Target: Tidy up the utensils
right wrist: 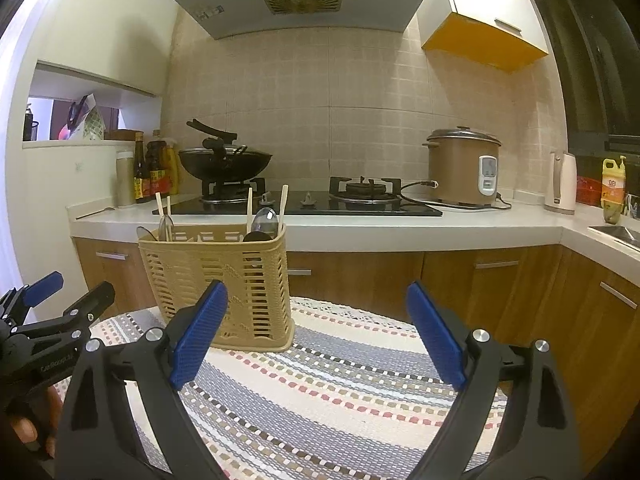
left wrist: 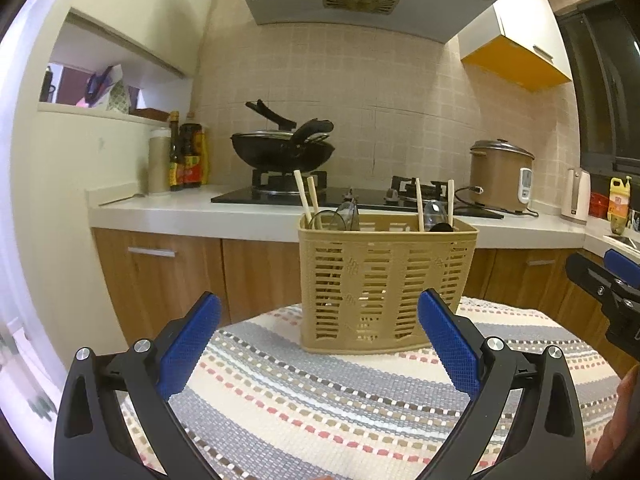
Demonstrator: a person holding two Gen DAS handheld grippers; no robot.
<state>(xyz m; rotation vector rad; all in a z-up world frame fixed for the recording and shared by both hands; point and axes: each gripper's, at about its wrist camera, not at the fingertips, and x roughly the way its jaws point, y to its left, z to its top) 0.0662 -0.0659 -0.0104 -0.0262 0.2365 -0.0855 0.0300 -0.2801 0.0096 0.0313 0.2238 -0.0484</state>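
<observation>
A tan slotted utensil basket (left wrist: pixel 384 280) stands upright on a striped woven cloth (left wrist: pixel 320 400). Wooden chopsticks (left wrist: pixel 302 196) and clear spoons (left wrist: pixel 348 212) stick up from its left and right compartments. My left gripper (left wrist: pixel 320 300) is open just in front of the basket, with nothing between its blue pads (left wrist: pixel 188 352). In the right wrist view the basket (right wrist: pixel 216 280) sits ahead to the left. My right gripper (right wrist: pixel 317 288) stands wide open and empty to the right of it. The left gripper (right wrist: pixel 78 284) shows at that view's left edge, and the right gripper (left wrist: pixel 608 276) at the left wrist view's right edge.
Behind the clothed surface runs a white counter (right wrist: pixel 400 232) with wooden cabinets below. On it are a black wok (right wrist: pixel 224 164) on a gas hob, a brown rice cooker (right wrist: pixel 464 168), sauce bottles (right wrist: pixel 152 172), a white kettle (right wrist: pixel 562 184) and a sink (right wrist: pixel 620 234) at far right.
</observation>
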